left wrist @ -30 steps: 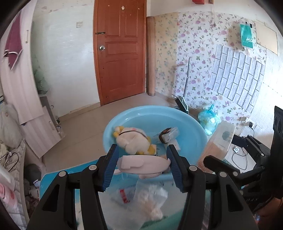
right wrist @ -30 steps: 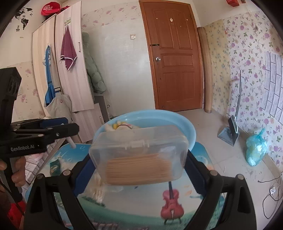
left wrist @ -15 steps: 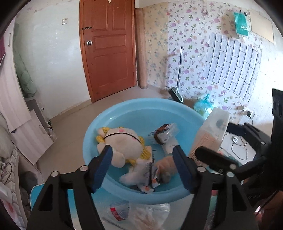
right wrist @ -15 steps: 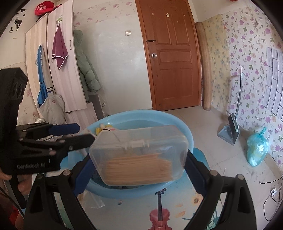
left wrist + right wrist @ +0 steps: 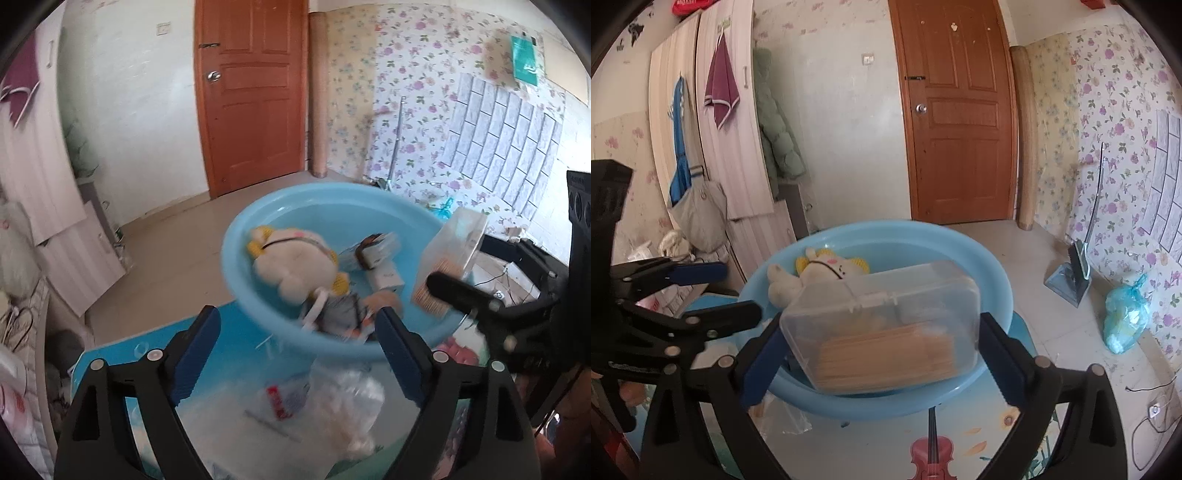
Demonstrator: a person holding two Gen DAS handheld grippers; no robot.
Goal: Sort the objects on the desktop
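Plush toy (image 5: 291, 266), small packets already lodged in blue basin (image 5: 258, 218), frame centre. Toothpick box (image 5: 882, 325) pinched by right gripper (image 5: 882, 345) over basin, unreleased. Left gripper (image 5: 299, 350) spread, empty. Plastic bag (image 5: 343, 398) left on table (image 5: 110, 369), lower centre.

A plush toy (image 5: 291, 266) and small packets (image 5: 376, 251) crowd the basin (image 5: 258, 221); a crumpled plastic bag (image 5: 332, 398) blocks the bench (image 5: 147, 343) before it.

We see a brown wooden door (image 5: 960, 110) shut, floral wallpaper (image 5: 1115, 110) to its right. A maroon towel (image 5: 721, 92) and green puffer jacket (image 5: 777, 140) hang on white wardrobe panels. A dustpan (image 5: 1071, 273) leans against the wall; beside it what looks like a knotted blue bag (image 5: 1124, 317) sits on the floor.
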